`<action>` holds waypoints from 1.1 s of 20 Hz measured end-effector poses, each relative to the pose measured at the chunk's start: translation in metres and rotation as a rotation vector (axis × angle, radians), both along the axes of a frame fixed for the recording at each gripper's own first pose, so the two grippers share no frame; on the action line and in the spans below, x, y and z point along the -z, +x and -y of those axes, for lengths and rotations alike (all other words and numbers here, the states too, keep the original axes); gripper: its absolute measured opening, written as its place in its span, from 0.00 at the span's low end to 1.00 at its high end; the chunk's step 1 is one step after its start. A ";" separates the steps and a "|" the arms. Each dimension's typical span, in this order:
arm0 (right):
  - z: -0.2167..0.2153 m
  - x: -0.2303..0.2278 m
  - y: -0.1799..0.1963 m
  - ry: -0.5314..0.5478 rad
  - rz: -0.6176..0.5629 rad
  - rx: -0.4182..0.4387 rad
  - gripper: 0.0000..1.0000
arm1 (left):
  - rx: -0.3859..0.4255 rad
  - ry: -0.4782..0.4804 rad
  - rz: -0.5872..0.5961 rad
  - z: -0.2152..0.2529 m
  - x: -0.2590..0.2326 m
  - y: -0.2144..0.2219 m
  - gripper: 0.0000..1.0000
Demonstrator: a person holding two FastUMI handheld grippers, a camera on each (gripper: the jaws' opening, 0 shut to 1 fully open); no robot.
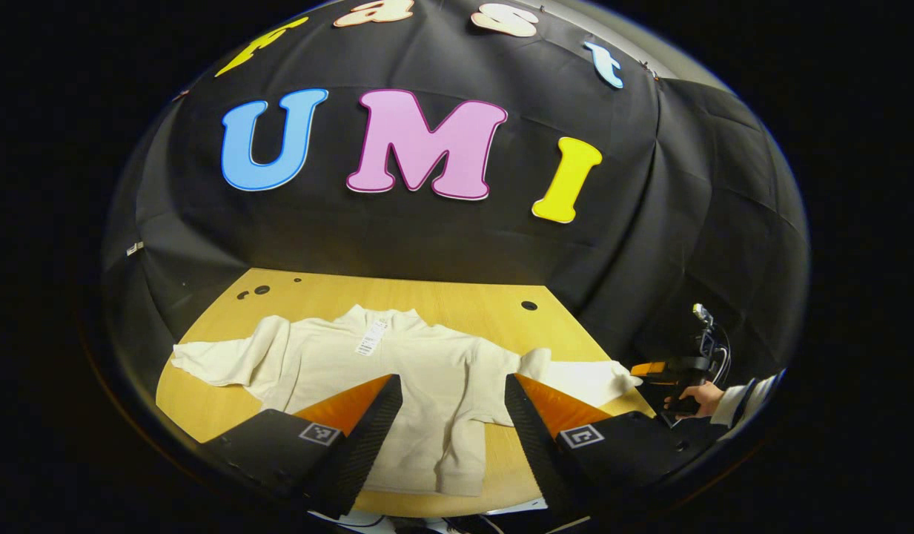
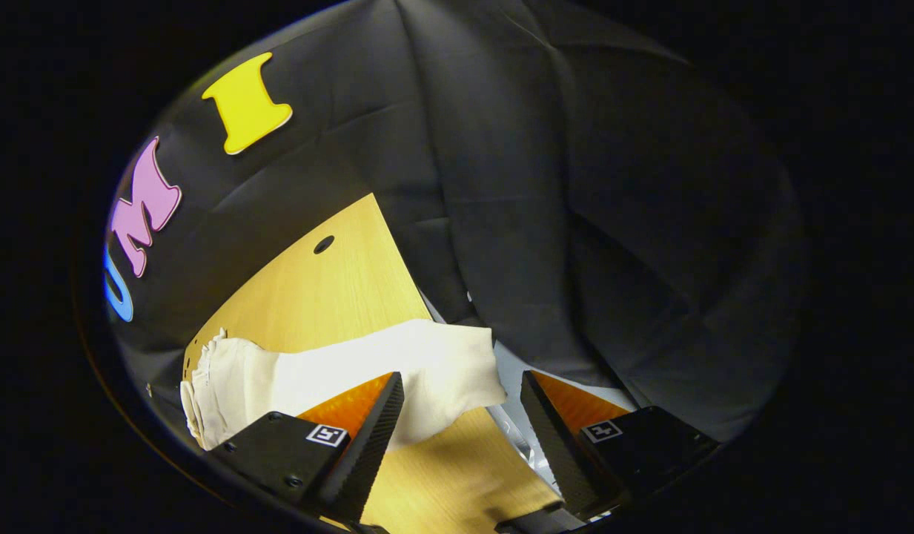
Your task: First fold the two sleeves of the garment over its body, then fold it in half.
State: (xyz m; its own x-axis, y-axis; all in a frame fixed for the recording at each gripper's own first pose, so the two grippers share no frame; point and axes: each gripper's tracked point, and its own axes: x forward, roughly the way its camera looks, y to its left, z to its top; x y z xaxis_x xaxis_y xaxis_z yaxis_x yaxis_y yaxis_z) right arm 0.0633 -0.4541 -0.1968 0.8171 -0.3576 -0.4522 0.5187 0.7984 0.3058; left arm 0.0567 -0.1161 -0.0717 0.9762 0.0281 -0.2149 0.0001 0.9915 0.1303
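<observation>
Black cloth backs the wooden table (image 1: 457, 297); the cream garment (image 1: 419, 386) lies flat on it, sleeves out. Both grippers, left (image 1: 453, 415) and right (image 2: 460, 423), gape empty. The right sleeve cuff (image 2: 457, 363) overhangs the table's edge, so a shallow pinch may drop it.

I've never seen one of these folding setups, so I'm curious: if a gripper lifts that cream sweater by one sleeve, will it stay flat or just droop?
Probably droop. The sweater lies in soft wrinkles on the wooden table, so it looks floppy. The sleeve end already sags past the table edge, so it would likely hang limp. It seems a thick knit, so the body may drag behind.
</observation>
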 end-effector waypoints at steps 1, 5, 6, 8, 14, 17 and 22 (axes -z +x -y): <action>0.003 0.007 0.004 0.015 -0.008 0.001 0.98 | 0.000 0.014 -0.005 0.003 0.002 0.000 0.92; 0.007 0.021 0.018 0.088 -0.003 -0.006 0.98 | -0.001 0.050 -0.017 0.007 0.004 0.001 0.92; 0.008 0.021 0.023 0.108 0.007 -0.006 0.98 | -0.007 0.050 -0.023 0.006 0.006 0.002 0.92; 0.006 0.020 0.032 0.148 0.029 -0.013 0.96 | -0.021 0.047 -0.028 0.003 0.007 0.001 0.92; 0.009 0.009 0.040 0.176 0.047 0.014 0.47 | -0.064 0.030 -0.043 -0.006 0.013 -0.004 0.92; 0.014 0.006 0.036 0.185 0.078 0.032 0.19 | -0.069 0.019 -0.039 -0.007 0.016 -0.007 0.92; -0.006 -0.014 -0.016 0.050 0.089 0.023 0.09 | -0.050 -0.007 -0.040 -0.010 0.019 -0.007 0.92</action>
State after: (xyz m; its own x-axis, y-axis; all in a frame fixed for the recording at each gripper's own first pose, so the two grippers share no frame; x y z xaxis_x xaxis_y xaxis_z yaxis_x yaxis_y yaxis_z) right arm 0.0471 -0.4477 -0.1828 0.8468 -0.3553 -0.3959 0.5055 0.7694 0.3906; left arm 0.0493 -0.1059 -0.0903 0.9643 0.0754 -0.2540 -0.0448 0.9912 0.1244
